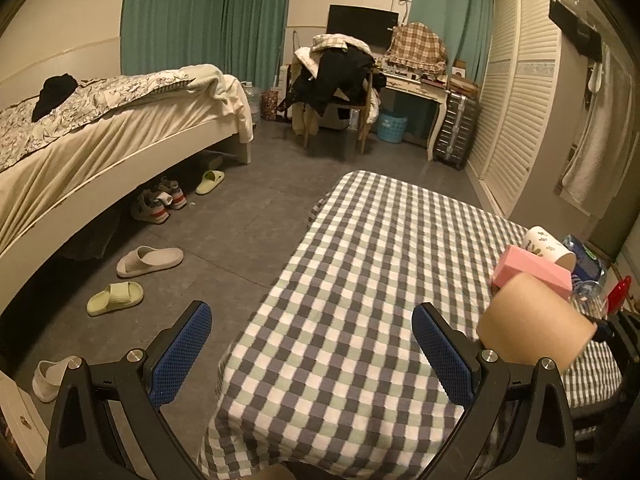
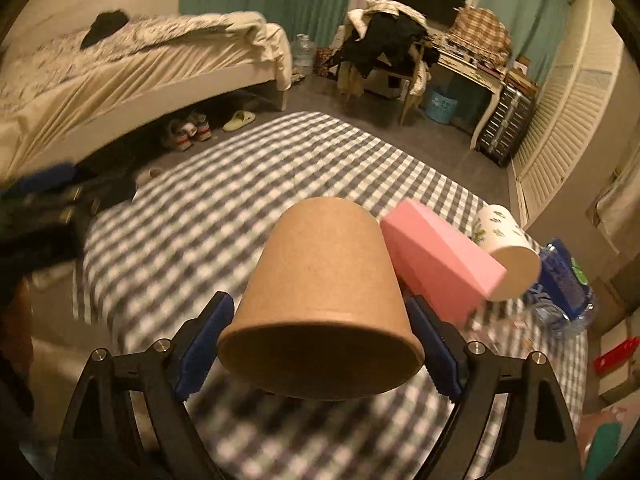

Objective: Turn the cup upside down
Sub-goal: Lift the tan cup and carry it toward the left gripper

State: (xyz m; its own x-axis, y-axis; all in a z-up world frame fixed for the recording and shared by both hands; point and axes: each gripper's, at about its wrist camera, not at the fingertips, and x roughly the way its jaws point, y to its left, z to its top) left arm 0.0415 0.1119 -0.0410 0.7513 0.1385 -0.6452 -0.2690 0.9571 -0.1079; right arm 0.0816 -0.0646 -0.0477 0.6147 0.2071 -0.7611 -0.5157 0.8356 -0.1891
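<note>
My right gripper [image 2: 320, 332] is shut on a brown paper cup [image 2: 324, 304] and holds it above the checkered tablecloth [image 2: 240, 200]. The cup is tilted, its wide rim toward the camera and its narrow base pointing away. The same cup shows at the right of the left wrist view [image 1: 532, 320]. My left gripper [image 1: 312, 340] is open and empty, low over the table's left edge [image 1: 256, 312].
A pink block [image 2: 436, 256] and a white patterned cup [image 2: 504, 248] lying on its side rest on the table right of the brown cup. A crumpled blue-labelled plastic bottle [image 2: 560, 292] lies at the far right. A bed [image 1: 100, 128], slippers [image 1: 148, 260] and a chair [image 1: 336, 80] stand on the floor beyond.
</note>
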